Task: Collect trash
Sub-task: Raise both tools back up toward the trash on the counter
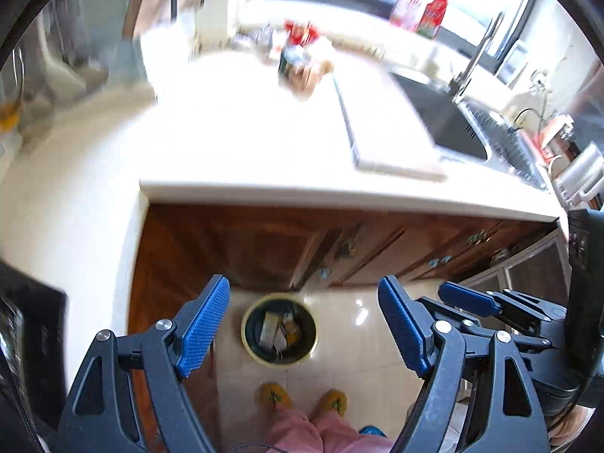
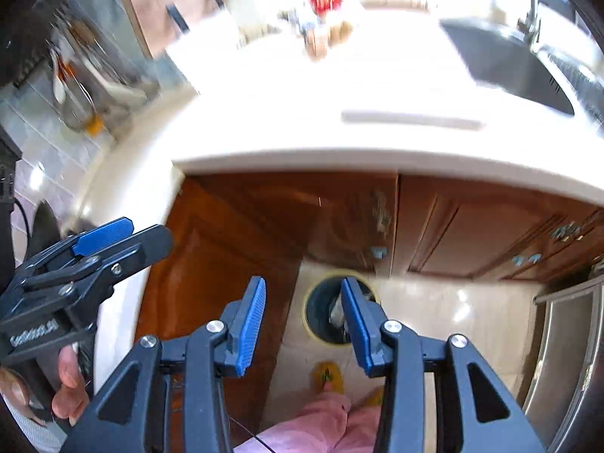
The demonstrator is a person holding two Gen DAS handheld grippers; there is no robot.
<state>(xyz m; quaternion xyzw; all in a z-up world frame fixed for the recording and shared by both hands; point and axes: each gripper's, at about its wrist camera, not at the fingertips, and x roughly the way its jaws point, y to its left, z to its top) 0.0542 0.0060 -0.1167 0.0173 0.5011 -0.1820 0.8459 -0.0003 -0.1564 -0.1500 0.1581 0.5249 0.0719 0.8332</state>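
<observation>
- Left wrist view: the left tongs [image 1: 304, 326] point steeply down at the floor, the blue pads spread wide with nothing between them, so they look free for the next piece of trash.
- Straight below, framed in the gap, stands the bin [image 1: 279, 329] on the pale tile floor [image 1: 362, 343], close in front of the wooden cabinets [image 1: 264, 245]. It already holds trash [image 1: 277, 334]: a few scraps or wrappers, too small to name. Judging by that, some collecting is done.
- The person's yellow slippers [image 1: 304, 398] stand just behind the bin, with pink trousers [image 1: 324, 434] at the picture's lower edge.
- Above the cabinets runs the white table [image 1: 245, 143], blurred. At its back sits a cluster of jars and packets [image 1: 302, 64]; whether any of it is trash I cannot tell. A pale board [image 1: 381, 128] lies beside the dark sink [image 1: 441, 120], with a tap [image 1: 475, 56] behind.
- The right tongs [image 1: 466, 298] show at the right, alongside and well apart from the bin.
- Right wrist view: the right tongs [image 2: 304, 324] stand part open, narrower than the left pair, and grip nothing; only floor and bin show in the gap.
- The bin [image 2: 321, 313] is partly hidden behind the right-hand pad, a scrap of the trash [image 2: 336, 311] showing at its edge. One slipper [image 2: 327, 377] shows below.
- The left tongs [image 2: 102, 236] reach in from the left, a hand [image 2: 66, 385] on the handle.
- In my judgement the table's front edge [image 2: 377, 162] overhangs between tongs and bin, so any reach to the far cluster must clear it; the board [image 2: 411, 119] and sink [image 2: 509, 64] lie on the way.
</observation>
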